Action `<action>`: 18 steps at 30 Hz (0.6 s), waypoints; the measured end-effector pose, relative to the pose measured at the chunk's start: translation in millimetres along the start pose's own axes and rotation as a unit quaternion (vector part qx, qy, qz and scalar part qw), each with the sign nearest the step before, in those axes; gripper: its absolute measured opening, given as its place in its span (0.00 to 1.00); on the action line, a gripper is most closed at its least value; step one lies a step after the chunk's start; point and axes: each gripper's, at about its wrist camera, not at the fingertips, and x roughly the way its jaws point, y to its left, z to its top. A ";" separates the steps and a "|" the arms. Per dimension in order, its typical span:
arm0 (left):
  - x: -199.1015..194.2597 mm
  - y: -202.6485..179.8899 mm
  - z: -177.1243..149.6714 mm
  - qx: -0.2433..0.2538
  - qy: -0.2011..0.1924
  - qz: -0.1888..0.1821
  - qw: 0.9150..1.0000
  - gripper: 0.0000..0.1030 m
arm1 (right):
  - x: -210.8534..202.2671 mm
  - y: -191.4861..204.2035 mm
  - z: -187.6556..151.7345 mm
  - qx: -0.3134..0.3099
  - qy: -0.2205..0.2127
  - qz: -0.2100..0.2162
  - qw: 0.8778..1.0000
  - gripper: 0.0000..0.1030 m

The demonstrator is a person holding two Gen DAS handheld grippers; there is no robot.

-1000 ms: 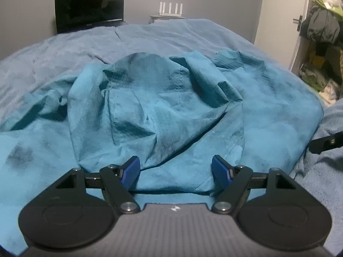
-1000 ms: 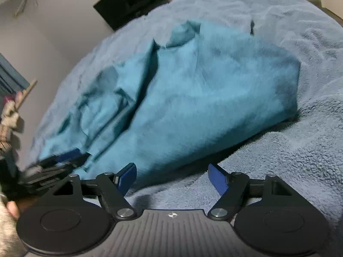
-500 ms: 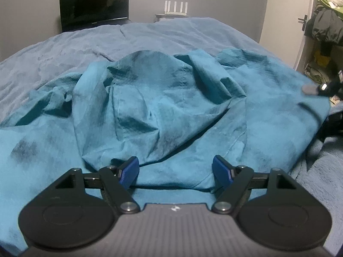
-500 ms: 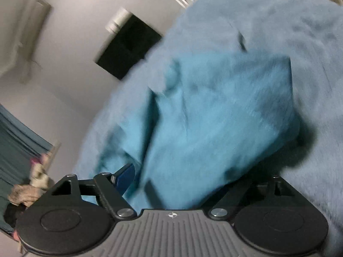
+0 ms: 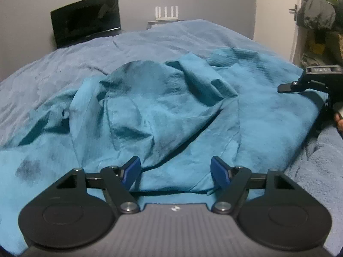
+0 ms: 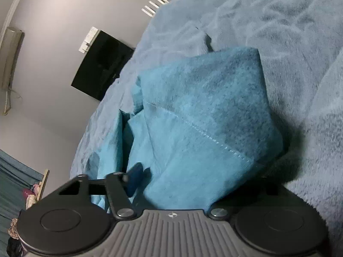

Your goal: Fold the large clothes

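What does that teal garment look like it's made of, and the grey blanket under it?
The teal garment looks like thin woven cloth, perhaps cotton, matte: it holds sharp creases, and a stitched hem shows in the right wrist view. The grey blanket looks like plush fleece, with a fuzzy nap and soft rounded folds. Neither fibre can be told for sure.

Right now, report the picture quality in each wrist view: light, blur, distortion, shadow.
Left wrist view: dim room light, fisheye bending the bed into a dome, teal garment fairly sharp, grain in its darker folds. Right wrist view: horizon steeply tilted, the one visible finger pad smeared by motion, the other hidden under the cloth, a dark shadow beneath the garment's lifted edge.
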 end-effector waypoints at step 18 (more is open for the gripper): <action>10.2 7.1 -2.2 -0.047 0.049 -0.041 0.997 0.69 | -33.5 29.9 9.7 -0.112 -0.027 0.003 0.993 0.26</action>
